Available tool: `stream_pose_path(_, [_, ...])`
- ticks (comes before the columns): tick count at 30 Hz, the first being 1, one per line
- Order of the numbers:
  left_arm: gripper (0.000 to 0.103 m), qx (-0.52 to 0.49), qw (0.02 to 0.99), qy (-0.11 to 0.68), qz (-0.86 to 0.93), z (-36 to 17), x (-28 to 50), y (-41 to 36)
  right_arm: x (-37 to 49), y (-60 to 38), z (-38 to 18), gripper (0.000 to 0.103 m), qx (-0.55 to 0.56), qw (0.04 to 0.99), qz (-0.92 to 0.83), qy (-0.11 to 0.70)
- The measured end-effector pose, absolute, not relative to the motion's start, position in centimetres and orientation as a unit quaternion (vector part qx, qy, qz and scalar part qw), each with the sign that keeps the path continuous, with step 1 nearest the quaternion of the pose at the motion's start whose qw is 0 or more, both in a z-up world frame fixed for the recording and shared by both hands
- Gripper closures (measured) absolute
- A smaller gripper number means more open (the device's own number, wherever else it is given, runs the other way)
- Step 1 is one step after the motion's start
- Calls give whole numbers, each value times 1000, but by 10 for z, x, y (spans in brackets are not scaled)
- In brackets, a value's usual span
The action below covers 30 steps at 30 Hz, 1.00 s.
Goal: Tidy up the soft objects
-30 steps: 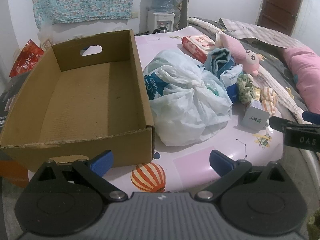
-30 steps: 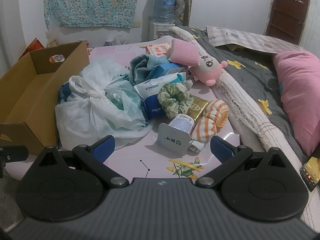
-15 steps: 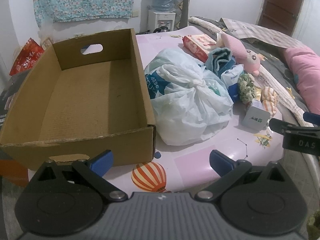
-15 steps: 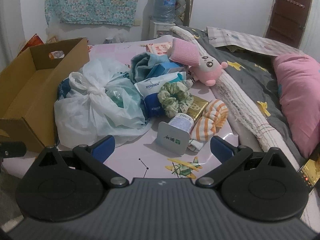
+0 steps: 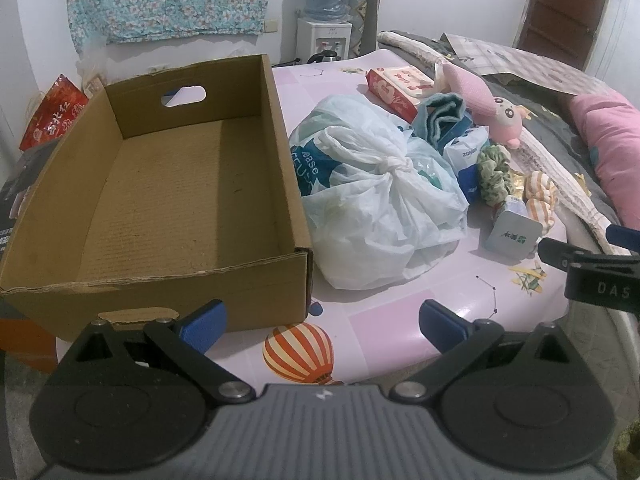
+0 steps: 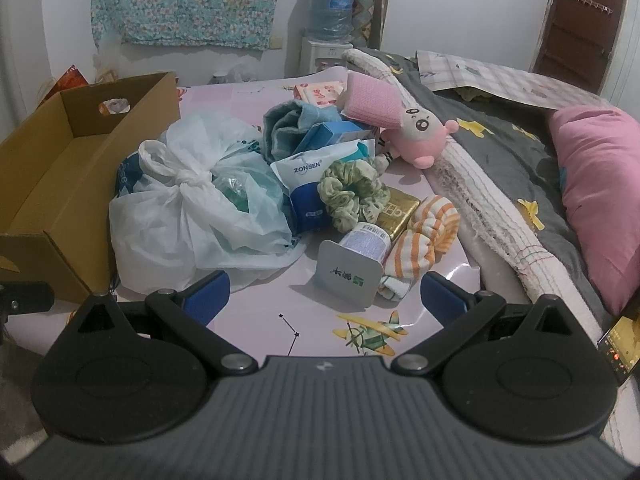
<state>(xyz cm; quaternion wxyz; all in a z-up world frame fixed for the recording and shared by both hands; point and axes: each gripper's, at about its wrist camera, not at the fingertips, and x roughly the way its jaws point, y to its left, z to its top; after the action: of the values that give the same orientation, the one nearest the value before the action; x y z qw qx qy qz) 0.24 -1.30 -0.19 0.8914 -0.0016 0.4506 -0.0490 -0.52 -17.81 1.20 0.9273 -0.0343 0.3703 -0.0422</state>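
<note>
Cardboard box (image 5: 168, 184) sits on the left part of the pink table (image 5: 380, 304), its inside bare and its right wall touching the knotted white plastic bag (image 5: 376, 200). Right of the bag the soft things crowd together: a teal towel (image 6: 288, 128), a green scrunchie (image 6: 352, 192), an orange-striped sock (image 6: 428, 236) and a pink plush toy (image 6: 416, 140) at the far side near the bed's grey blanket (image 6: 500, 148). A white tube (image 6: 356, 264) lies just in front of the scrunchie, beside the sock. Bare tabletop runs along the near edge, between the pile and both tools. Left gripper (image 5: 322, 316) hangs over the table's near edge by the box corner, jaws spread wide and holding nothing. Right gripper (image 6: 324, 296) hovers just short of the tube, jaws likewise wide apart and empty
</note>
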Motion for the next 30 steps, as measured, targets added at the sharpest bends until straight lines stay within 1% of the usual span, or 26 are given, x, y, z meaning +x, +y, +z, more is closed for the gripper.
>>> stream_pose_path(30, [0,5,891,453,-41,-3,4,-14,-2,-178,6,1,-35,926,-37,373])
